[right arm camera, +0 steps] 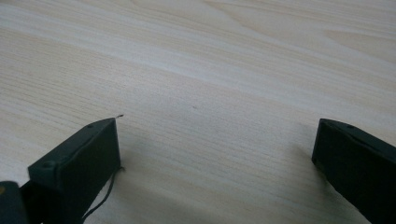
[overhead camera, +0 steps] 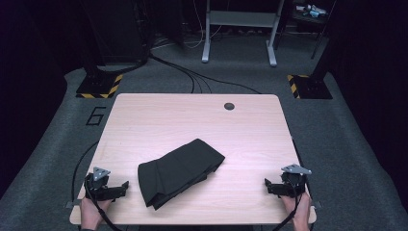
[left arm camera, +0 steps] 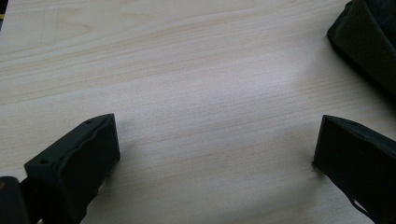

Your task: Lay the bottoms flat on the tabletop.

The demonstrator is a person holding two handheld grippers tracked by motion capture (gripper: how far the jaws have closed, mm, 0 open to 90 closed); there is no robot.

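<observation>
You have one dark folded cloth [overhead camera: 180, 172] to deal with, and two tongs. Your left tongs [overhead camera: 126, 185] rest on the table near its front left corner, jaws spread wide with nothing between them. Your right tongs [overhead camera: 266, 183] rest near the front right corner, jaws likewise released and empty. The cloth lies flat between the two, just beside your left tongs and well apart from your right ones; in the left gripper view its edge [left arm camera: 371, 42] sits ahead and off to the right of the jaws. Nothing lies between either tongs and the cloth except bare wood. The table [overhead camera: 192, 120] is pale wood with one round dark hole [overhead camera: 229, 106] near its far edge, beyond both tongs. Around it the floor [overhead camera: 48, 144] is grey carpet with a "6" [overhead camera: 95, 116] marked on it to your left. Farther off stand two yellow-and-black striped bases [overhead camera: 98, 86], black cables [overhead camera: 192, 72] and a grey desk frame [overhead camera: 239, 29] in a dark room.
</observation>
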